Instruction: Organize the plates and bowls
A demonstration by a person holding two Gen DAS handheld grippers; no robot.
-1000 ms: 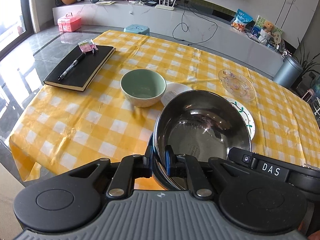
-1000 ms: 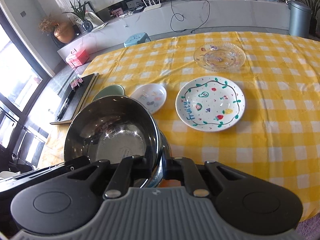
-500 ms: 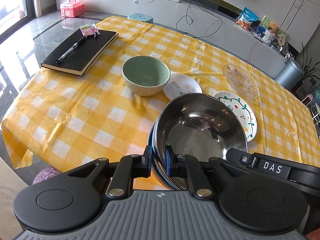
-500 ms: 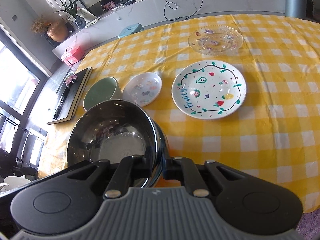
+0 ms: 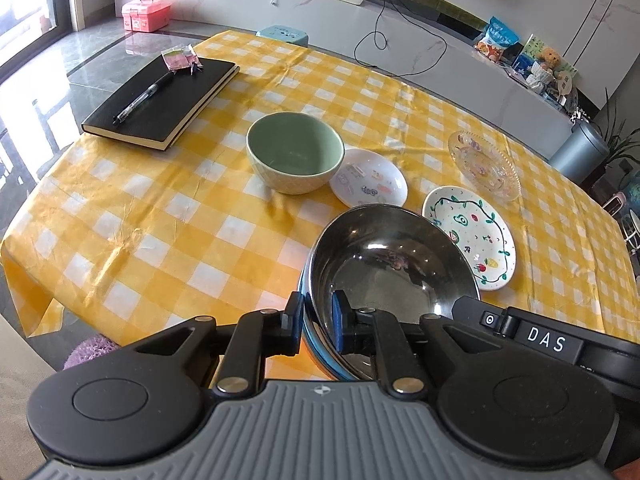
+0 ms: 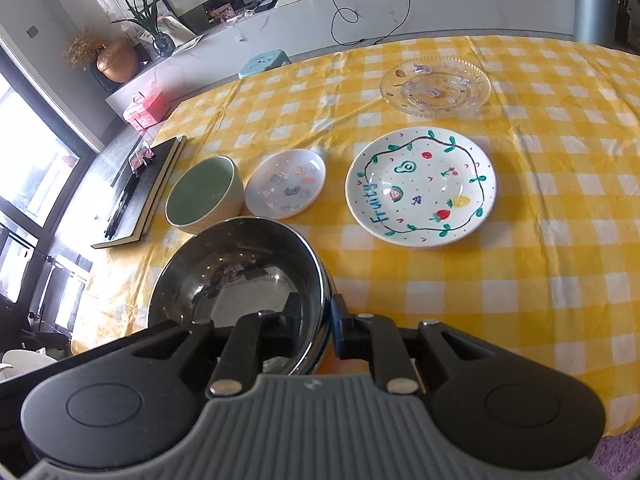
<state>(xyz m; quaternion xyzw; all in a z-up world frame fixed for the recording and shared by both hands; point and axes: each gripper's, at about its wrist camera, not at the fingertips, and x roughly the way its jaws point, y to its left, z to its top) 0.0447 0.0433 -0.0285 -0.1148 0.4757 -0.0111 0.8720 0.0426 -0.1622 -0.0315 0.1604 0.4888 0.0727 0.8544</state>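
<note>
Both grippers hold one steel bowl (image 5: 392, 264) above the near edge of the table. My left gripper (image 5: 318, 320) is shut on its left rim, my right gripper (image 6: 316, 320) on its right rim; the bowl also shows in the right wrist view (image 6: 240, 272). Beyond it stand a green bowl (image 5: 295, 151), a small white dish with stickers (image 5: 370, 178), a white plate with painted fruit (image 5: 474, 236) and a clear glass plate (image 5: 482, 164). In the right wrist view they are the green bowl (image 6: 204, 194), small dish (image 6: 286, 186), fruit plate (image 6: 420, 190) and glass plate (image 6: 436, 88).
A yellow checked cloth (image 5: 160, 216) covers the table. A black notebook (image 5: 160, 100) with a pen (image 5: 144, 98) lies at the far left corner. A blue stool (image 5: 282, 35) stands past the far edge; a grey bin (image 5: 578, 152) is at the right.
Both grippers have risen and drawn back toward the near edge with the steel bowl in them. The dishes on the table have not moved.
</note>
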